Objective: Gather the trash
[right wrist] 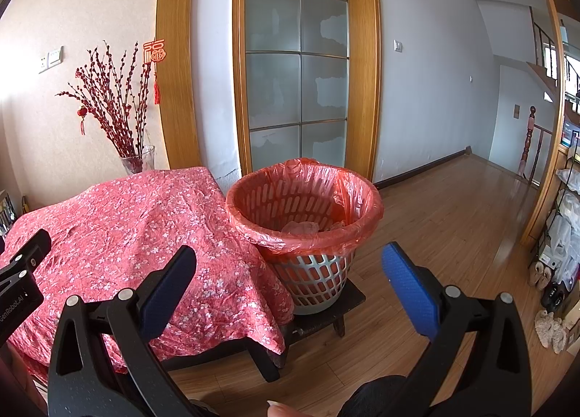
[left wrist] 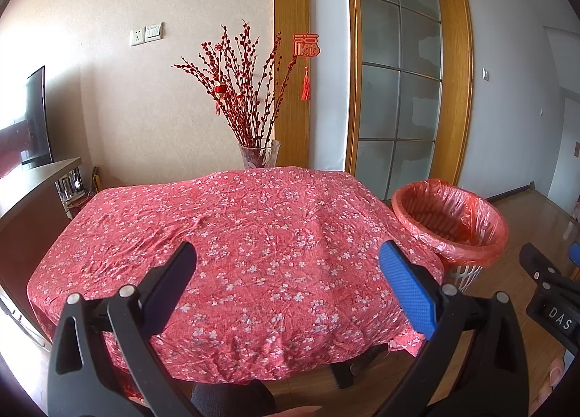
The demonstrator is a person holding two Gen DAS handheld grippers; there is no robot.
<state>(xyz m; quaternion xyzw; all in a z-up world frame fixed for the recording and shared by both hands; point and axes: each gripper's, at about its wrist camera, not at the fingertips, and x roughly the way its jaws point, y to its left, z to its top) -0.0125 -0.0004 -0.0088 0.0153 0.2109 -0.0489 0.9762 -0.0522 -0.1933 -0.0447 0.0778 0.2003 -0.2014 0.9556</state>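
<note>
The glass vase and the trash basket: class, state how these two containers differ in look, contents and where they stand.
1. The glass vase is clear and narrow; the trash basket is wide, white and slotted, lined with a red plastic bag.
2. The vase holds upright red-budded branches; the basket holds pale crumpled trash.
3. The vase stands behind the covered table, by the wall; the basket sits on a low dark stool beside the table.
Both stand upright and open-topped.

Red floral tablecloth [left wrist: 235,236] surface bare, free passage across; glass vase of red branches [left wrist: 259,156] blocks far edge; red-lined white lattice wastebasket [right wrist: 308,236] just right, mouth open above.
</note>
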